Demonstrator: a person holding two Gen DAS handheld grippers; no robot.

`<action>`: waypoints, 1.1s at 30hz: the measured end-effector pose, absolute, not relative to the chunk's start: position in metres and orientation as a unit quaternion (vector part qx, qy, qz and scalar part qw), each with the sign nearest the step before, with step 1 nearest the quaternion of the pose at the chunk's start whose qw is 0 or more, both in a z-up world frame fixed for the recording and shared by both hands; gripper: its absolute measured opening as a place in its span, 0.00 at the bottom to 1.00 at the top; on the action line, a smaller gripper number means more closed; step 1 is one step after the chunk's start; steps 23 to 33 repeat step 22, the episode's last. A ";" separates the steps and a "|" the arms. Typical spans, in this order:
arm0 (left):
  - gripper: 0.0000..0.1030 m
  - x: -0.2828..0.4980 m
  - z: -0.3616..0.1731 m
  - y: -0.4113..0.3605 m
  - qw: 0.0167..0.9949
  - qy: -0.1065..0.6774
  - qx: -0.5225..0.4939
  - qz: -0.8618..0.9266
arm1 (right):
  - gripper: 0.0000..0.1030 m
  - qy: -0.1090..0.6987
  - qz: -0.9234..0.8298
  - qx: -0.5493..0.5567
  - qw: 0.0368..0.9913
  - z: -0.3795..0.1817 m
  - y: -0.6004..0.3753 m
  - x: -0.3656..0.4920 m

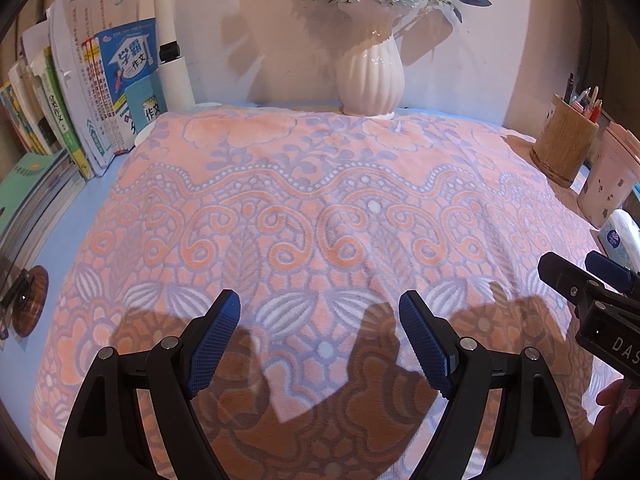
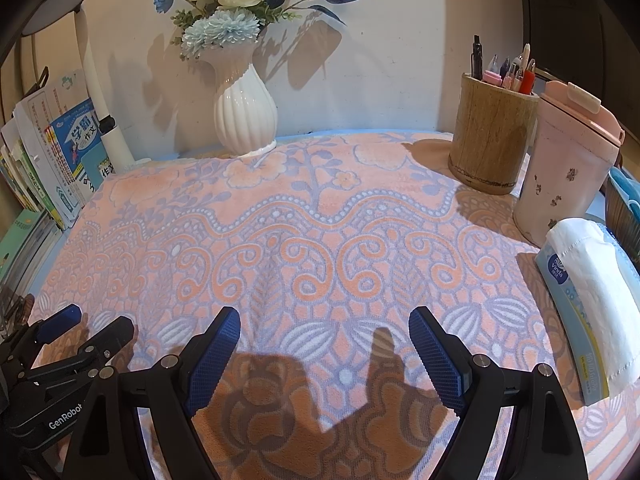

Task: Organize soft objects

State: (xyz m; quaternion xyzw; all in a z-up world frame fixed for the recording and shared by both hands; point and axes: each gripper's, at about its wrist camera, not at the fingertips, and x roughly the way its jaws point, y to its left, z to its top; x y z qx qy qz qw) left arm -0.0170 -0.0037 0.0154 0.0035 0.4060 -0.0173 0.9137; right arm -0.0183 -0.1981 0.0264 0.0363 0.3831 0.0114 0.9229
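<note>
- Both tongs, left gripper (image 1: 320, 344) & right gripper (image 2: 324, 354), hang released above the towel (image 1: 320, 208), nothing between jaws.
- Towel lies flat over the desk; its far edge goes under the vase (image 1: 370, 76).
- If you pull w/o care, vase may tip; pen holder (image 2: 492, 136) & tissue pack (image 2: 584, 304) sit on the right edge too.

1. A plush towel (image 1: 312, 208) lies spread flat over the worktop (image 1: 86, 196), covering nearly all of it.
2. Its colour is peach-orange, patterned in lavender and white: scrolls, a dotted wavy band, large flowers and striped leaf shapes.
3. Its far edge reaches the foot of a white vase (image 1: 370, 76); its left edge leaves a strip of blue worktop bare.
4. The surface lies smooth, with only faint creases.
</note>
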 end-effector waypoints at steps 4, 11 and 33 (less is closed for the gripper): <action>0.78 -0.017 0.016 -0.005 0.914 0.406 0.006 -0.017 | 0.83 0.383 0.011 0.036 0.923 0.026 -0.198 -0.019; 0.78 -0.018 0.016 -0.005 0.914 0.406 0.010 -0.014 | 0.83 0.382 0.014 0.039 0.923 0.028 -0.197 -0.019; 0.78 -0.024 0.027 0.003 0.931 0.365 -0.004 -0.003 | 0.83 0.381 0.016 0.042 0.923 0.029 -0.197 -0.019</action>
